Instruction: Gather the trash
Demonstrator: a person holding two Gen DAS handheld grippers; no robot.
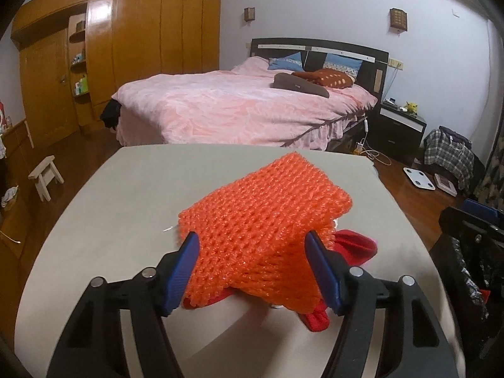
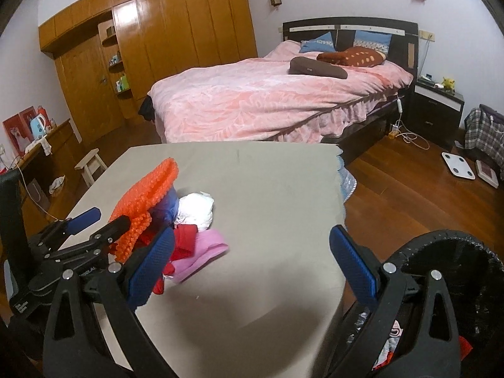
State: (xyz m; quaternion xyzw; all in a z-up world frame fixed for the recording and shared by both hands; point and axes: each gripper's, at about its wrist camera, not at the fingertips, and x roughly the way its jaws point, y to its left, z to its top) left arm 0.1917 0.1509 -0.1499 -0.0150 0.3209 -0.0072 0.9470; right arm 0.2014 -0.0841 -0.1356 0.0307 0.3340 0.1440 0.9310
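Note:
My left gripper (image 1: 252,245) is shut on an orange foam net sleeve (image 1: 261,217) and holds it a little above the grey table (image 1: 126,208). The sleeve also shows in the right wrist view (image 2: 145,195), with the left gripper (image 2: 94,223) at the left. Under it lies a small heap of trash: a red scrap (image 2: 186,239), a pink piece (image 2: 208,245) and a crumpled white tissue (image 2: 195,209). My right gripper (image 2: 252,252) is open and empty over the table's near right part. A black trash bin (image 2: 456,271) with a bag stands right of the table.
A pink bed (image 2: 267,94) stands behind the table. A dark nightstand (image 2: 438,110), a white scale (image 2: 458,165) and a checked bag (image 2: 485,132) are on the wooden floor at right. A small white stool (image 2: 91,165) and a wooden wardrobe (image 2: 157,37) are at left.

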